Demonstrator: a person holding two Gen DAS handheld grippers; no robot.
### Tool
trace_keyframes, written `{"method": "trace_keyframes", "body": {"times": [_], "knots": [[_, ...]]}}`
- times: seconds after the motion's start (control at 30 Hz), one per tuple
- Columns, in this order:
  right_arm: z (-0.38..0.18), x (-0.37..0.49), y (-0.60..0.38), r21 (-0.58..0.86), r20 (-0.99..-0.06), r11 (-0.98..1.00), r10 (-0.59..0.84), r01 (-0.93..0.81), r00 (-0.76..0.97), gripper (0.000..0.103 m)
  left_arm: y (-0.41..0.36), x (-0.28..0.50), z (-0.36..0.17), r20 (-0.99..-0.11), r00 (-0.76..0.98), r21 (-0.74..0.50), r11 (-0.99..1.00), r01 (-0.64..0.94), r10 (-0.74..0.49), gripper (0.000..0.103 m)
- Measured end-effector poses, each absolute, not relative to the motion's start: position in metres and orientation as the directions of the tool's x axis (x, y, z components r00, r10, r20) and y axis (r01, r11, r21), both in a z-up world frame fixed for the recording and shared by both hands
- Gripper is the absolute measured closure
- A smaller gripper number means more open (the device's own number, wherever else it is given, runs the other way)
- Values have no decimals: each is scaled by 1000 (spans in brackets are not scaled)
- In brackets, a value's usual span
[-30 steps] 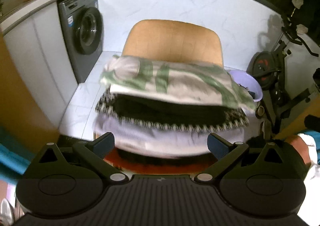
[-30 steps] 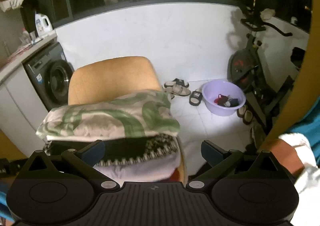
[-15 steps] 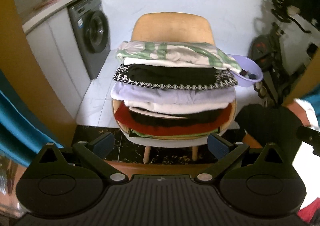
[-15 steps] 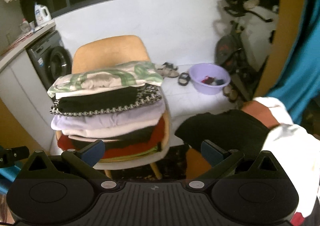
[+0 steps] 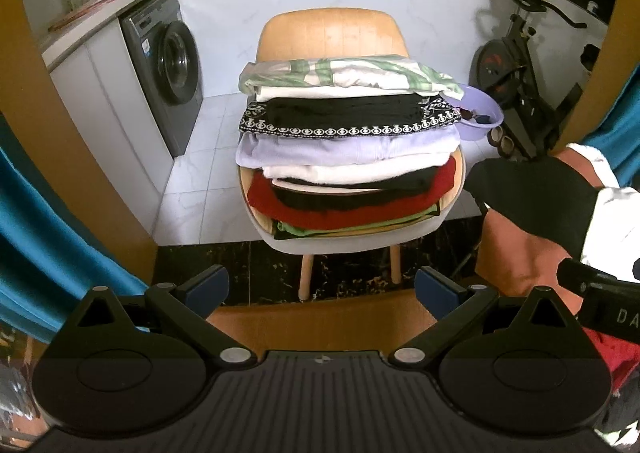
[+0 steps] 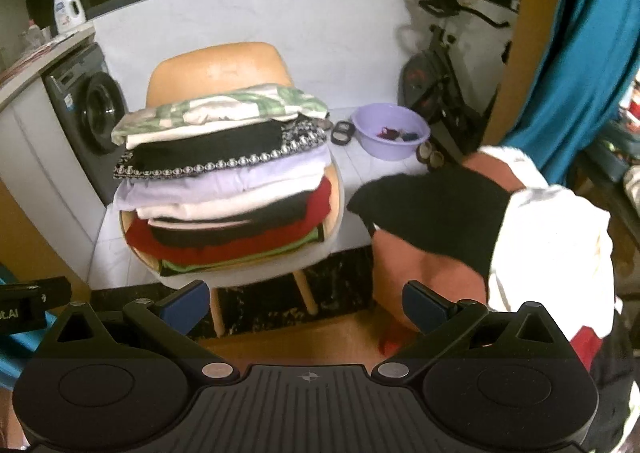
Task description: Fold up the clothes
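Note:
A tall stack of folded clothes (image 5: 348, 149) (image 6: 228, 177) rests on a wooden chair (image 5: 332, 33) (image 6: 218, 65), with a green-and-white patterned garment (image 5: 344, 75) (image 6: 224, 109) on top. Below it lie black, lilac, white, red and green pieces. My left gripper (image 5: 322, 287) is open and empty, well in front of the chair. My right gripper (image 6: 306, 301) is also open and empty, in front of the chair and a little right of it. A pile of unfolded clothes, black and white (image 5: 536, 193) (image 6: 448, 209), lies at the right over an orange surface.
A washing machine (image 5: 168, 65) (image 6: 86, 109) stands at the left under a counter. A lilac basin (image 5: 480, 117) (image 6: 390, 131) and slippers (image 6: 342, 131) sit on the tiled floor right of the chair. An exercise bike (image 5: 524, 69) (image 6: 440, 69) is behind. Teal curtains (image 5: 44, 237) (image 6: 576, 33) hang at the sides.
Both grippers have pulled back from the stack, which now shows whole on the chair. The black and white pile at the right has come into view.

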State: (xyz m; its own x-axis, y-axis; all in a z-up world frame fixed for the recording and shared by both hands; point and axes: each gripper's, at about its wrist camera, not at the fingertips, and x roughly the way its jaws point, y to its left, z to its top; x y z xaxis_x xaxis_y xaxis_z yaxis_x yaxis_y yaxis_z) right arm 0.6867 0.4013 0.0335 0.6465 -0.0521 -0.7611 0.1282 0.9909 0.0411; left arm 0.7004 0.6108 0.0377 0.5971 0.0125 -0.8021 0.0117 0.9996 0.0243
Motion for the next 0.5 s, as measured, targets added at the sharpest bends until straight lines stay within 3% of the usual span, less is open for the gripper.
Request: {"method": "trace_keyframes", "body": {"times": [0.5], "knots": [[34, 664, 405, 33, -771, 988, -73, 154, 633, 1, 608, 696, 35, -805, 591, -9, 998, 66, -46, 2]]}}
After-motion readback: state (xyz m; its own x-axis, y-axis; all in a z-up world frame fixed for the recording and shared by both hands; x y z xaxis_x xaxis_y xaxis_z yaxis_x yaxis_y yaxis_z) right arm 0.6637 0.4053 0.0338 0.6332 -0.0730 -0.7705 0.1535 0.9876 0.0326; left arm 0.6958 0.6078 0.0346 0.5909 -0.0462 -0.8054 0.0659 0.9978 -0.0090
